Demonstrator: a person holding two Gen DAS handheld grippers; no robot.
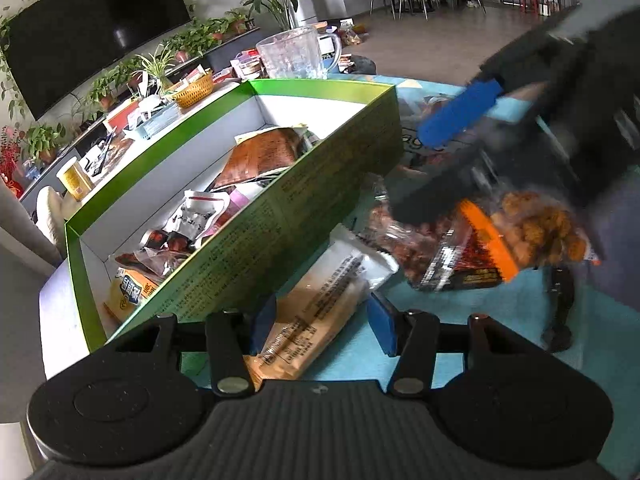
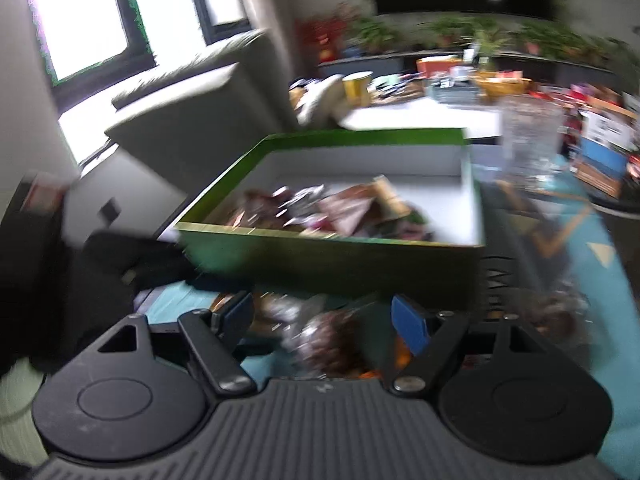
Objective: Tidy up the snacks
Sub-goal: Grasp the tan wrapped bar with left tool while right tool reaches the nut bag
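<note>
Left wrist view shows the left claw (image 1: 318, 322) open astride a tan snack packet (image 1: 316, 312) beside the green box (image 1: 280, 216); closing off-centre could crumple it or nudge the box.

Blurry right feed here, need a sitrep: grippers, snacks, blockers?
Left gripper open astride tan packet. Right gripper open over clear snack bag. Green box part-filled. Nothing blocking.

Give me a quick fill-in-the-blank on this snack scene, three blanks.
1. The box holding sorted snacks has ____ outer walls.
2. The tan packet between the left claw fingers lies ____ the box.
3. The mat under the loose snacks is ____.

Missing words: green; outside; blue
</note>
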